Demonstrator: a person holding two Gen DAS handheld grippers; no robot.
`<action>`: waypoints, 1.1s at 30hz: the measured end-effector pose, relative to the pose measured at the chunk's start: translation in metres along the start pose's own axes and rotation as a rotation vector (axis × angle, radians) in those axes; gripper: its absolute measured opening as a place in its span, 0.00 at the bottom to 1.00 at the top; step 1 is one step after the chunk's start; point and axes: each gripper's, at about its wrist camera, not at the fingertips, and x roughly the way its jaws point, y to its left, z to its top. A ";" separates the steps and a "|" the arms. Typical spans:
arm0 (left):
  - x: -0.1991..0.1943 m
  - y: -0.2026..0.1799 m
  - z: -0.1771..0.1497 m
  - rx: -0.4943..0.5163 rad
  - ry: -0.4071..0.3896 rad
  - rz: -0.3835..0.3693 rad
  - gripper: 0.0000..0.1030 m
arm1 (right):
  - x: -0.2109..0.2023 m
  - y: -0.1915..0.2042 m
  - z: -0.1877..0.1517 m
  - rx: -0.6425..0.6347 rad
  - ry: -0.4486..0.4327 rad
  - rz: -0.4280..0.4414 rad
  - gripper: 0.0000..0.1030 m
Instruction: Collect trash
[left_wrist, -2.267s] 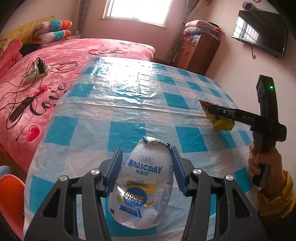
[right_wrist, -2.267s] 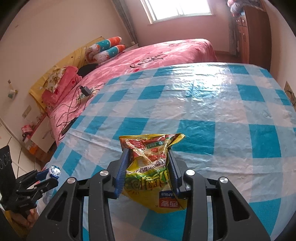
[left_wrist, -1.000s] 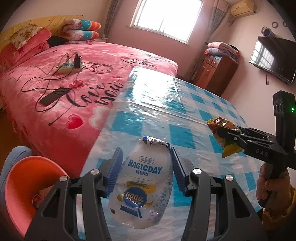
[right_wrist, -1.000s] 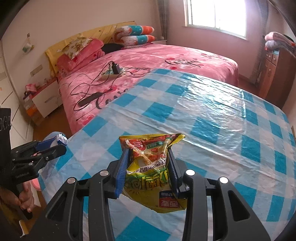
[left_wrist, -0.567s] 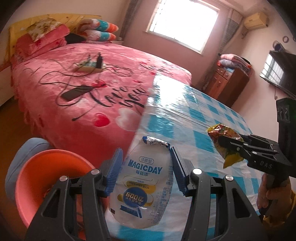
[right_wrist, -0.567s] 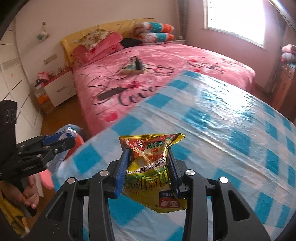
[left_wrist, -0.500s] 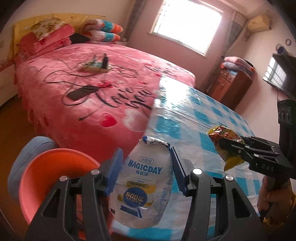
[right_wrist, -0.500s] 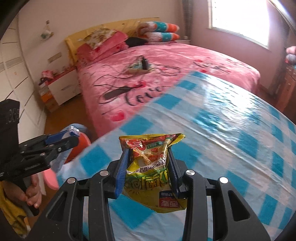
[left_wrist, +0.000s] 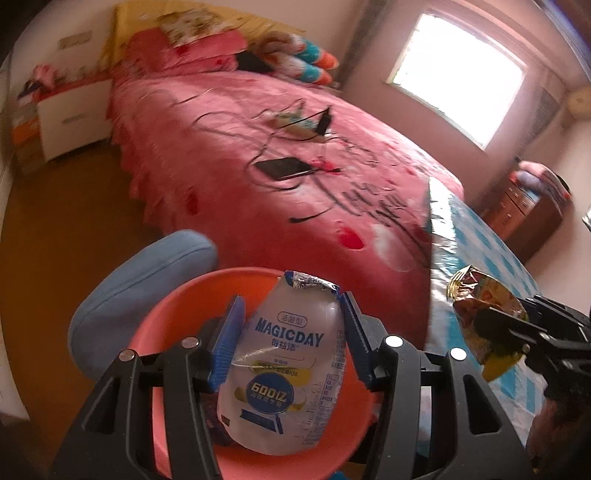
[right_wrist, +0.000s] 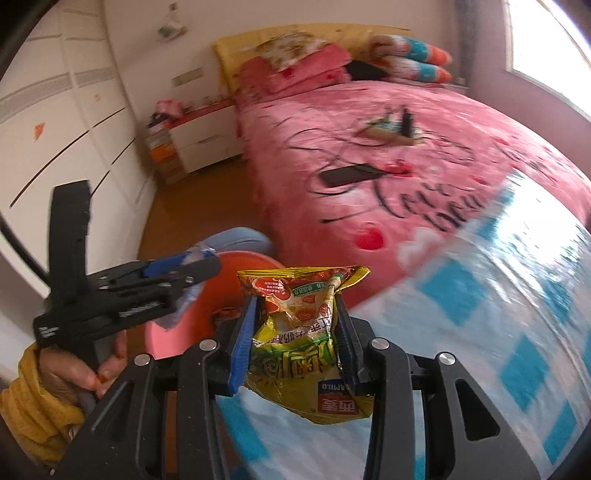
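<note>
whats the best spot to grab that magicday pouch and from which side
Across its wide, flat middle, from the two side edges, as the left gripper does now: its blue pads press the MAGICDAY pouch on either side of the label, with the crimped top seam pointing away. The pouch is thin and limp, so pinching the body edge to edge looks surer than taking the narrow seam. It hangs over the orange bin.

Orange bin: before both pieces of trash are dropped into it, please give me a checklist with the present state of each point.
1. Left hand-held gripper clamps the MAGICDAY pouch: ok.
2. Right hand-held gripper clamps the yellow snack bag: ok.
3. Pouch in front of the orange bin opening, left view: ok.
4. Snack bag over the bin: not ok, it sits above the blue checked cloth.
5. Room left in the bin: cannot tell, mostly hidden.
</note>
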 end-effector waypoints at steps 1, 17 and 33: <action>0.001 0.006 -0.001 -0.017 0.004 0.008 0.53 | 0.005 0.005 0.000 -0.009 0.005 0.010 0.42; -0.014 0.015 0.000 -0.006 -0.110 0.069 0.95 | -0.006 0.002 0.000 0.052 -0.074 -0.052 0.87; -0.021 -0.091 0.009 0.155 -0.183 -0.097 0.96 | -0.084 -0.088 -0.037 0.266 -0.197 -0.330 0.90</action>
